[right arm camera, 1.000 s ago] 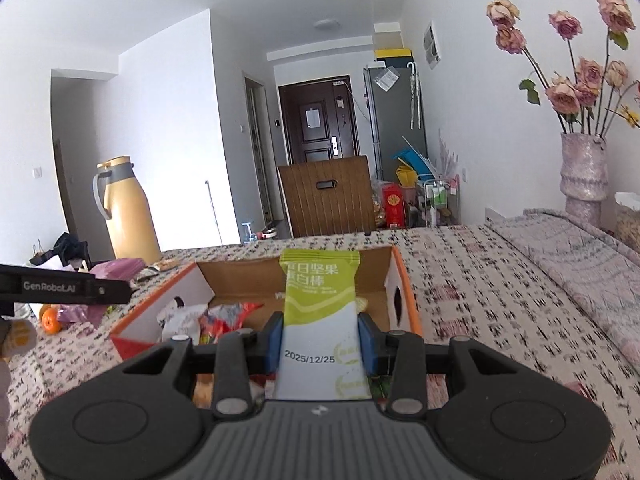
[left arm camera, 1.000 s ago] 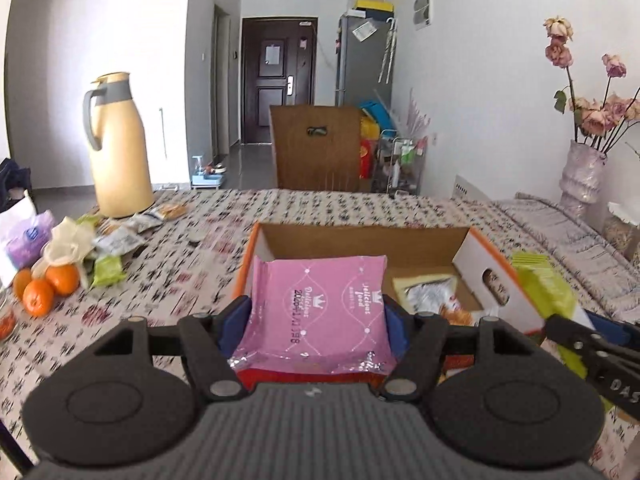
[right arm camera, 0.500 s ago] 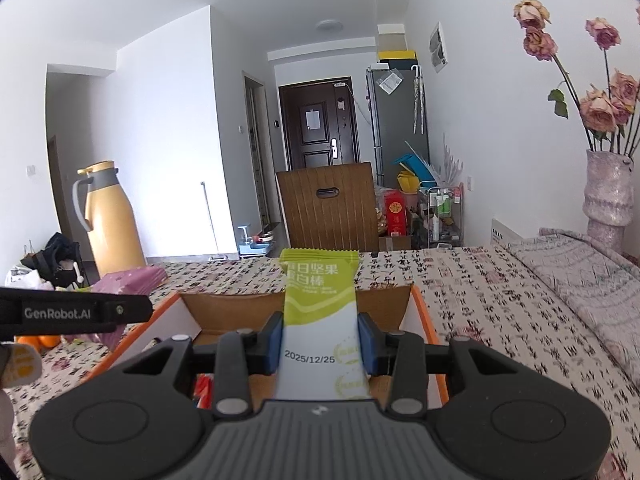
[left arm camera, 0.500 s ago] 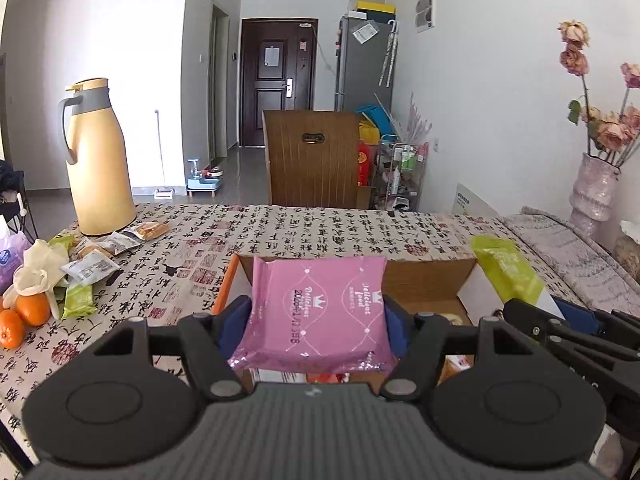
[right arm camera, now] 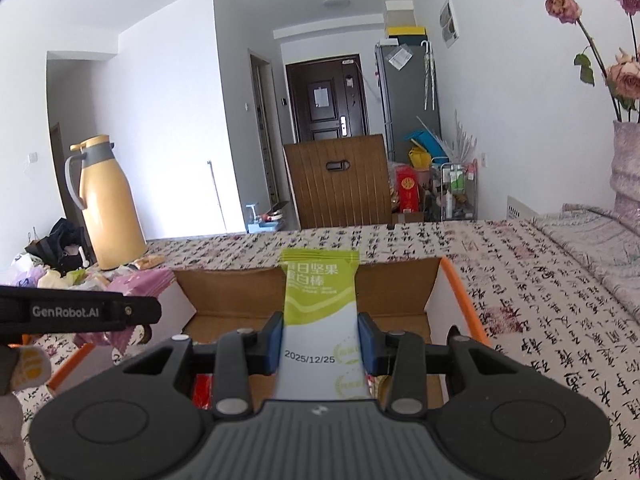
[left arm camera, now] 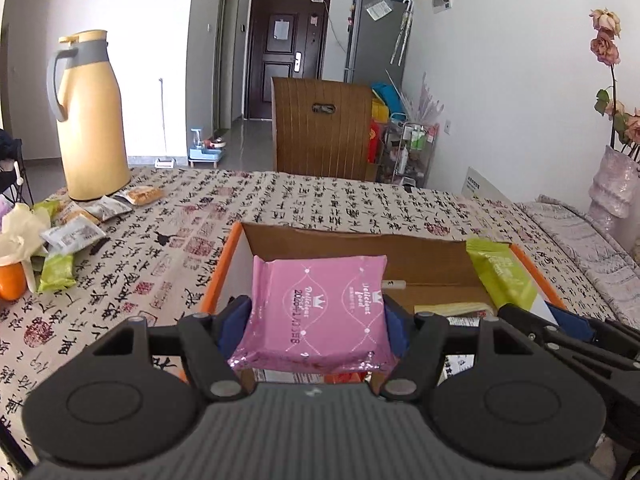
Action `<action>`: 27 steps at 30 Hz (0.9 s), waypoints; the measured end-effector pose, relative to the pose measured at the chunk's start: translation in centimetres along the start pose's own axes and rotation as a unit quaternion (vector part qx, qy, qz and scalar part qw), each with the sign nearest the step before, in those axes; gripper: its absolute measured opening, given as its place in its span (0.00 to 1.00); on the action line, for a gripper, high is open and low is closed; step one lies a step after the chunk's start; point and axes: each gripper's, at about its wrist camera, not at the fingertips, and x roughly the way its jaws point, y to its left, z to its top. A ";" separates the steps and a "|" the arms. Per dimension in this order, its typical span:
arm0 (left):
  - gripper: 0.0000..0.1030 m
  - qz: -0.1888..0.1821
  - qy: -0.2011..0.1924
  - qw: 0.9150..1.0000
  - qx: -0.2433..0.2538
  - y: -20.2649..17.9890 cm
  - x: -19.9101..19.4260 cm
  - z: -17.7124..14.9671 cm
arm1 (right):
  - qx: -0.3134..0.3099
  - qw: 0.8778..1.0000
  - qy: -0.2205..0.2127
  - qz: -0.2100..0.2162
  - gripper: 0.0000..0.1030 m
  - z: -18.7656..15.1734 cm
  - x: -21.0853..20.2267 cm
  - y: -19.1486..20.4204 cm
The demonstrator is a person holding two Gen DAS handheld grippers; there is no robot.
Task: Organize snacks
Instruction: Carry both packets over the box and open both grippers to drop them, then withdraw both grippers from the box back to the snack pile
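Note:
My left gripper (left arm camera: 314,322) is shut on a pink snack packet (left arm camera: 316,310) and holds it over the near left part of an open orange-edged cardboard box (left arm camera: 360,246). My right gripper (right arm camera: 320,338) is shut on a green and white snack bar (right arm camera: 320,304) and holds it above the same box (right arm camera: 452,280). The green bar (left arm camera: 500,272) and the right gripper also show at the right in the left wrist view. Some packets lie inside the box, mostly hidden by the grippers.
A yellow thermos jug (left arm camera: 90,120) stands at the table's far left. Several loose snack packets (left arm camera: 80,224) and an orange (left arm camera: 12,280) lie in front of it. A vase of flowers (left arm camera: 612,184) stands at the right. A wooden chair (left arm camera: 320,128) is behind the table.
Both grippers have drawn back and lifted with their packets. The box now sits lower and farther in both views, and its contents are more hidden.

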 end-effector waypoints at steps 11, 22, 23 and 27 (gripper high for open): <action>0.99 0.015 -0.037 0.999 -0.007 0.0 -1.5 -0.3 | 0.011 1.000 -0.014 -0.010 0.73 -0.3 -1.0 -0.4; 1.00 0.015 -0.042 0.999 -0.011 0.0 -1.8 -0.1 | 0.024 0.999 -0.029 -0.016 1.00 -0.1 -1.4 -0.9; 1.00 0.014 -0.042 0.999 -0.010 0.0 -1.9 -0.1 | 0.024 0.999 -0.030 -0.016 1.00 -0.1 -1.5 -0.9; 1.00 0.012 -0.051 0.999 -0.011 -0.2 -2.9 0.1 | 0.021 0.999 -0.036 -0.017 1.00 0.1 -1.7 -0.8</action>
